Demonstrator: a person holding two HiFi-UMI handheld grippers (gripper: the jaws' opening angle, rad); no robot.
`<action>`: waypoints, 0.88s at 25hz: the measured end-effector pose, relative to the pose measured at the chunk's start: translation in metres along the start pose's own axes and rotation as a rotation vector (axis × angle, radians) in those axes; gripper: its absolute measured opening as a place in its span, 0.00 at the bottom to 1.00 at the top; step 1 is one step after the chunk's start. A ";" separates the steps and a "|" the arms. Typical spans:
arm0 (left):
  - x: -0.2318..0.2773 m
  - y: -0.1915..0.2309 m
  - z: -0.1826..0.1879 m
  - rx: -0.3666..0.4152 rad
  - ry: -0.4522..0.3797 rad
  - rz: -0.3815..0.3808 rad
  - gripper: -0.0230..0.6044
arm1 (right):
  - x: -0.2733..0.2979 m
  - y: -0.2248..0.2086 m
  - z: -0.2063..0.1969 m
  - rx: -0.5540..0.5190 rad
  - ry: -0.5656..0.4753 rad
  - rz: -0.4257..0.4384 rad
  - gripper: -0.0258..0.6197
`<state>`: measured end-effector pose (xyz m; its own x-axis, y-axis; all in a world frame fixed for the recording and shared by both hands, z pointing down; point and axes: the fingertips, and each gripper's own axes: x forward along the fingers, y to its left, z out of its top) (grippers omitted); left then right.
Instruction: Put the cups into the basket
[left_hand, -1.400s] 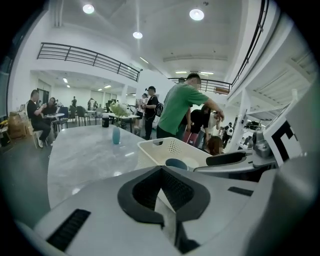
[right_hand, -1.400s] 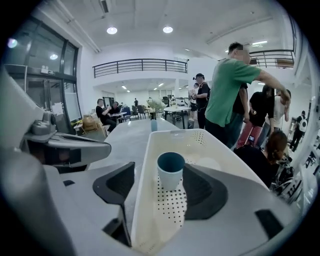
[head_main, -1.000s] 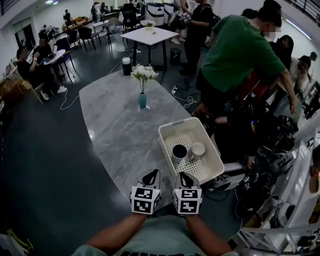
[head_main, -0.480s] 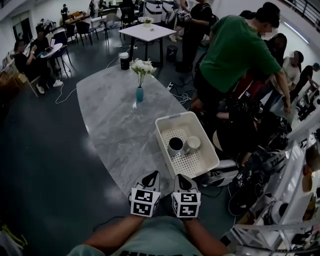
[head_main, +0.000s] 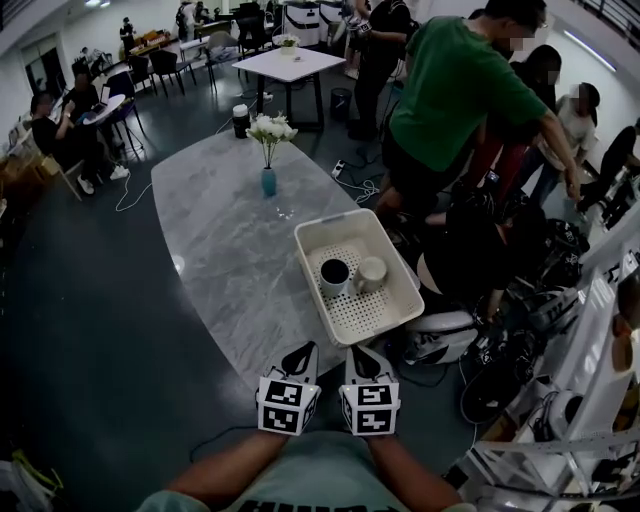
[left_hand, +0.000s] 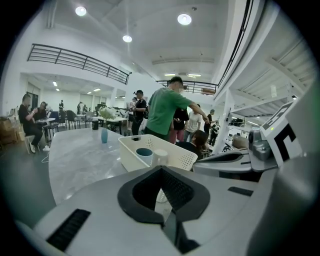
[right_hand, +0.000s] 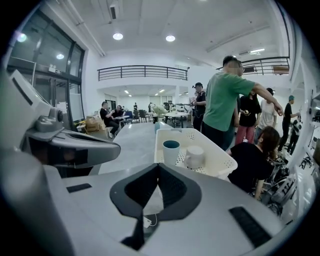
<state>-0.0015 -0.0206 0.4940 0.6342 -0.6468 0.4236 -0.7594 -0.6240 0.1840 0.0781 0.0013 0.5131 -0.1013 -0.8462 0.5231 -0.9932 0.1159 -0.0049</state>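
Observation:
A white perforated basket stands on the grey marble table, near its right edge. Two cups stand upright inside it: a white cup with a dark teal inside and, to its right, a plain white cup. In the right gripper view the same basket, teal-lined cup and white cup lie ahead of the jaws. My left gripper and right gripper hang side by side at the table's near end, short of the basket. Both are shut with nothing in them.
A blue vase of white flowers stands further up the table. A person in a green shirt leans over right of the table, and another crouches beside the basket. White shelving is at the right.
The head camera has shifted, so the table and basket sit further left and higher in view. Both grippers stay together at the near edge. The cups have not moved in the basket.

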 end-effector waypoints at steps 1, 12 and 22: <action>-0.001 -0.007 -0.001 0.002 -0.001 0.003 0.04 | -0.006 -0.003 -0.002 0.002 -0.004 0.006 0.07; -0.011 -0.083 -0.015 -0.004 -0.016 0.053 0.04 | -0.063 -0.039 -0.027 -0.035 -0.031 0.081 0.07; -0.036 -0.113 -0.050 -0.048 -0.039 0.158 0.04 | -0.091 -0.043 -0.061 -0.095 -0.038 0.180 0.06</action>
<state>0.0541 0.0958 0.5024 0.5106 -0.7525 0.4161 -0.8557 -0.4922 0.1599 0.1332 0.1050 0.5176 -0.2805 -0.8263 0.4885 -0.9493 0.3142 -0.0137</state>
